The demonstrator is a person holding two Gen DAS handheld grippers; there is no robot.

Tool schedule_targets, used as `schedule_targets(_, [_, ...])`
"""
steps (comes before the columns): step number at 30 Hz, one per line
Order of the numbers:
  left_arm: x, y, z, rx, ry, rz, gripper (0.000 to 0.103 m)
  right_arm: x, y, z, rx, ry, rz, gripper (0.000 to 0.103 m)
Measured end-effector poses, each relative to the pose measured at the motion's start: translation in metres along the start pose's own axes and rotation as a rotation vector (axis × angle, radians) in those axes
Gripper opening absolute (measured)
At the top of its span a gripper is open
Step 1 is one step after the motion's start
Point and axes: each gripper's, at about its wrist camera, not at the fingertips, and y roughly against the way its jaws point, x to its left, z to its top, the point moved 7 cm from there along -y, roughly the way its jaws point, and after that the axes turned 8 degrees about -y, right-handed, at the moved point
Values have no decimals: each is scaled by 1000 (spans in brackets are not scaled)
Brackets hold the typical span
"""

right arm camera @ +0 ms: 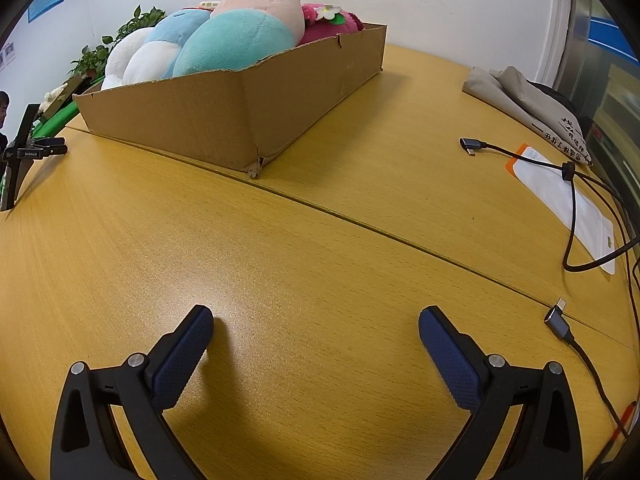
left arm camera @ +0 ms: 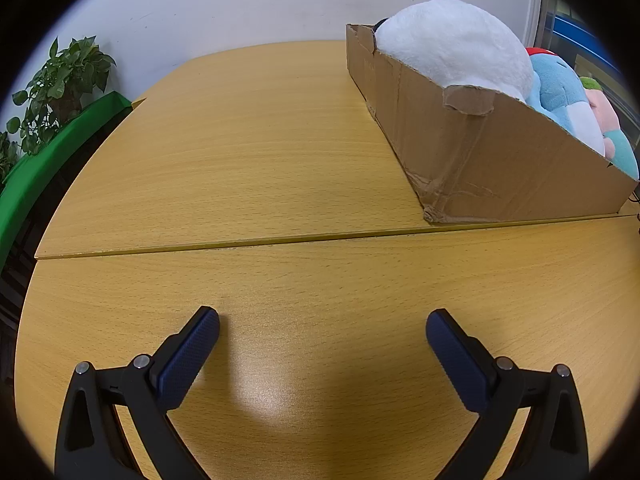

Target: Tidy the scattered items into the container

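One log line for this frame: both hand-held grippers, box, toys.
left hand-held gripper: open, empty | right hand-held gripper: open, empty | cardboard box: on table, full | plush toys: in box

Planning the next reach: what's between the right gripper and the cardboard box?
Only bare wooden table between right gripper and cardboard box, crossed by a tabletop seam, per the right wrist view.

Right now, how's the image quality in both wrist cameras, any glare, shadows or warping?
Left wrist view: sharp, a soft glare patch on the table between the open left claw, edges bowed. Right wrist view: also sharp, short shadows beside the right claw, cardboard box bent by the lens.
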Motion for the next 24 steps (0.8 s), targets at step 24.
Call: schedule_targets(24, [1, -1, 0, 0, -2, -2, 103, -1, -1, 0, -1, -1, 1, 103])
